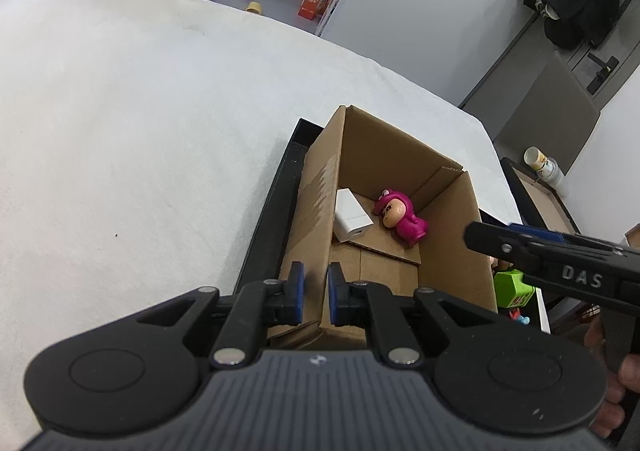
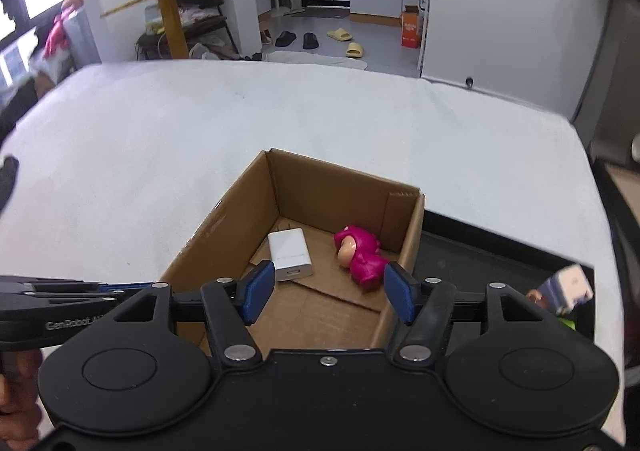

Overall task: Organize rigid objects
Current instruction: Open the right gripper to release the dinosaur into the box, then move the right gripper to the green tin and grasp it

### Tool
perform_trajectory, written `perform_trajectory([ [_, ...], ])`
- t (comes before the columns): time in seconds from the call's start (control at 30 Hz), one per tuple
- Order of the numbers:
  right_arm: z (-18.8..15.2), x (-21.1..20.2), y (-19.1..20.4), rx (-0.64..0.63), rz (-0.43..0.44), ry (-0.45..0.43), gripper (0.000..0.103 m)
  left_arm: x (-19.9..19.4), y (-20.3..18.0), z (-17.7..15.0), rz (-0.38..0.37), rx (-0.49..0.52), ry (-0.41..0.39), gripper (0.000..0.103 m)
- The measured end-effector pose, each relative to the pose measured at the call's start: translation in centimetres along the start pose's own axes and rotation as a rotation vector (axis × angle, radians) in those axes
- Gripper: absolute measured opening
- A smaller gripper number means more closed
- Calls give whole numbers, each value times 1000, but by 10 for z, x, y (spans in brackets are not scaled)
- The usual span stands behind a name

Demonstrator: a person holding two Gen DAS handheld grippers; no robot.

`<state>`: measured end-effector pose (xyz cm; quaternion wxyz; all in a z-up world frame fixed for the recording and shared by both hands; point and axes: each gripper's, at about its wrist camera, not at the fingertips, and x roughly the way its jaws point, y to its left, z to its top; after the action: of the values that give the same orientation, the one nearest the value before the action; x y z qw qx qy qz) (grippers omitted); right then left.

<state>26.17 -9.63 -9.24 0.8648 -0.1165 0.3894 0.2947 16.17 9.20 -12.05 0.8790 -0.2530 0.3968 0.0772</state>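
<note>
Your left gripper (image 1: pixel 316 293) sits at the cardboard box's (image 1: pixel 400 155) near corner, jaws closed with just a slit, gripping nothing. In the box: white charger (image 2: pixel 290 254) left, pink figurine (image 2: pixel 360 257) right, both beyond your right gripper (image 2: pixel 328 293), whose jaws are parted and empty above the box.

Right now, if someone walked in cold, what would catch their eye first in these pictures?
Probably the bright pink toy figure lying on its side on the floor of the open cardboard box, beside a white charger block. The box sits on a white covered surface, and the right gripper hovers over it, jaws open and empty.
</note>
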Motion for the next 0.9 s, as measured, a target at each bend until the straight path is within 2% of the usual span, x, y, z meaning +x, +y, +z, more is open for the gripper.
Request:
perform_trajectory([
  [0.1,-6,-4,-7,13,-28,-9,64,1,-1,1,6,4,0,11],
  [0.23,-14,-11,-20,49,-20,-28,67,2,-5,1,16,18,-5,11],
  [0.37,-22,-18,-34,61,-69,-63,71,3,-5,3,11,36,2,11],
  [0.6,-35,-14,-55,92,-87,-66,71,7,-14,2,64,75,13,10],
  [0.73,-40,-12,-68,116,-70,-69,71,9,-16,1,92,79,12,11],
  [0.9,-51,-2,-85,155,-88,-45,71,12,-22,1,126,95,11,11],
])
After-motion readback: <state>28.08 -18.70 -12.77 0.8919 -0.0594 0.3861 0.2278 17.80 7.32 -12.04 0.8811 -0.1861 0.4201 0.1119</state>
